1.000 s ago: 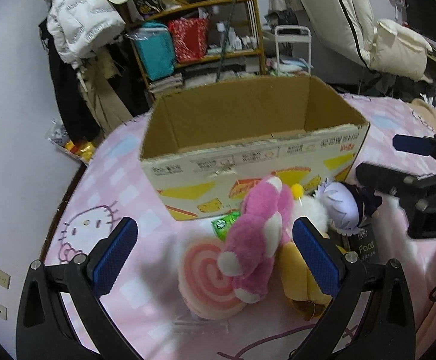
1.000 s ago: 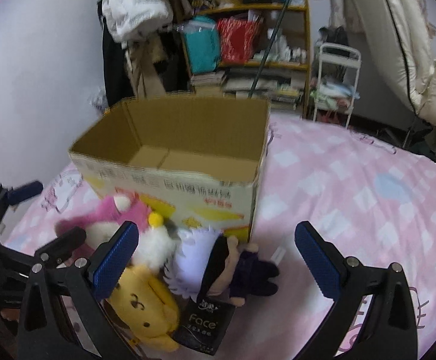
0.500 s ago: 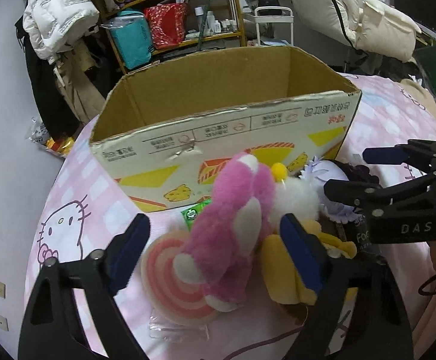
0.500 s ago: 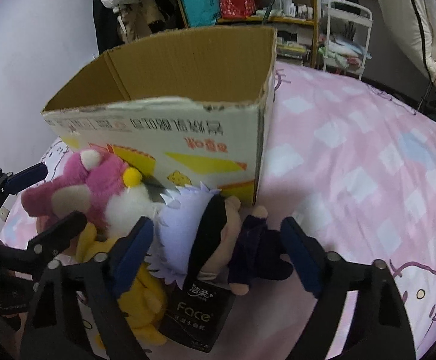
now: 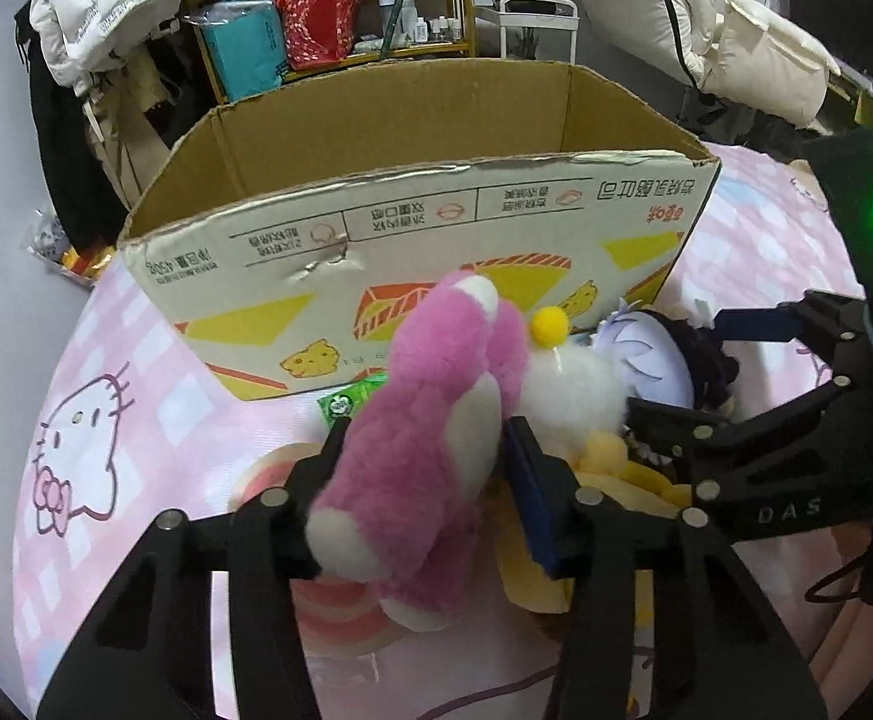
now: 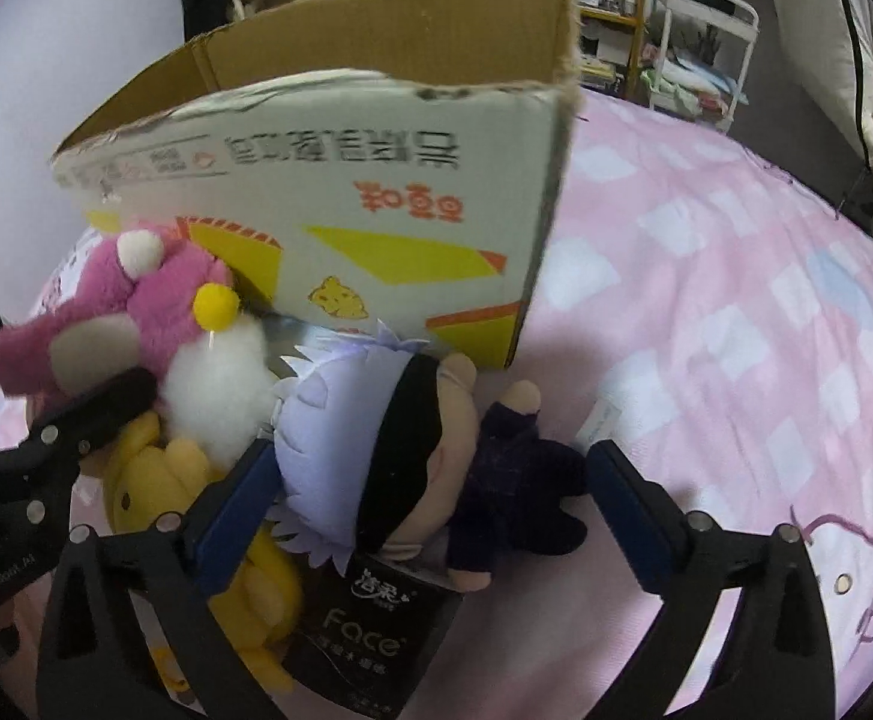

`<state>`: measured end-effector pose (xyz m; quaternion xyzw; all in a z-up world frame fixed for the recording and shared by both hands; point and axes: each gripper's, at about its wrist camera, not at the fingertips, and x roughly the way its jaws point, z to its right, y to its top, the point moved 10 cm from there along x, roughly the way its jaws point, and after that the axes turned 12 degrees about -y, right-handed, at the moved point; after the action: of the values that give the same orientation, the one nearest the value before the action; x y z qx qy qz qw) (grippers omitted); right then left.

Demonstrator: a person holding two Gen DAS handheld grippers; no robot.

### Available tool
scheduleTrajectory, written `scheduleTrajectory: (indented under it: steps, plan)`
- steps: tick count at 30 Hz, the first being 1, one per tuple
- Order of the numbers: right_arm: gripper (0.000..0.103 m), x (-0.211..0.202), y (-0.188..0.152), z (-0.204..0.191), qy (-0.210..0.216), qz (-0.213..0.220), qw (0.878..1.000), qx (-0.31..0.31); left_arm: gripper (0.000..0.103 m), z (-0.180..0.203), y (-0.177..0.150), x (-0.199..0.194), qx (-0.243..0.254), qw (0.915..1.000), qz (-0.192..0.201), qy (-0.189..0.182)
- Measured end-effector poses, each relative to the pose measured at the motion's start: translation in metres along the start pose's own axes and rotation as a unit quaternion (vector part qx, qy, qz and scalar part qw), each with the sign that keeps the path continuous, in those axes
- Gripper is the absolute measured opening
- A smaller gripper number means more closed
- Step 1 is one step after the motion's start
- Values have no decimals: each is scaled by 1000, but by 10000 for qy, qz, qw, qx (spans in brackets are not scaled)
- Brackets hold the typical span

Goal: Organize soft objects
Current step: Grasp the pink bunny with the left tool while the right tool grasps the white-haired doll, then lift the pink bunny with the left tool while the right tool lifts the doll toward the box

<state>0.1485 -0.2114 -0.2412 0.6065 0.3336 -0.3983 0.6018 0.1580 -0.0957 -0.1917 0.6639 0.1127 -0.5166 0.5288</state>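
Note:
An open cardboard box stands on the pink bed. Plush toys lie in front of it. My left gripper is shut on the pink plush bear, which also shows in the right wrist view. My right gripper is open, its fingers on either side of the white-haired doll in dark clothes. A yellow plush and a white fluffy plush with a yellow pompom lie between them. A pink swirl cushion lies under the bear.
A black tissue pack lies under the doll. A small green packet sits by the box. The pink bedsheet stretches to the right. Cluttered shelves, hung coats and a white cart stand behind the box.
Both grippers moved forward and down into the toy pile. My left gripper closed on the pink bear. My right gripper narrowed around the doll.

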Motion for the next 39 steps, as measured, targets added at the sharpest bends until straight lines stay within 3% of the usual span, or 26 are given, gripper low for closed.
scheduleTrajectory:
  steps: [6,10,15,17,31,39]
  plan:
    - [102,3,0,4,122,10,9999,38,44,-6,-1,-7,-271,9995,91,-93]
    - [87,-2,3,3,311,54,9994,148,44,-5,2,-20,-281,9991,314,-23]
    - [80,-8,4,3,454,71,9986,274,44,-9,5,-33,-256,9983,492,198]
    - [68,-14,4,1,507,138,9983,264,43,-10,5,-39,-244,9978,557,255]
    - [62,-53,0,-3,395,600,9971,258,42,-14,-1,-72,-319,9936,891,613]
    - [62,-114,7,8,176,1456,9887,319,42,-13,2,-113,-416,9868,1343,804]
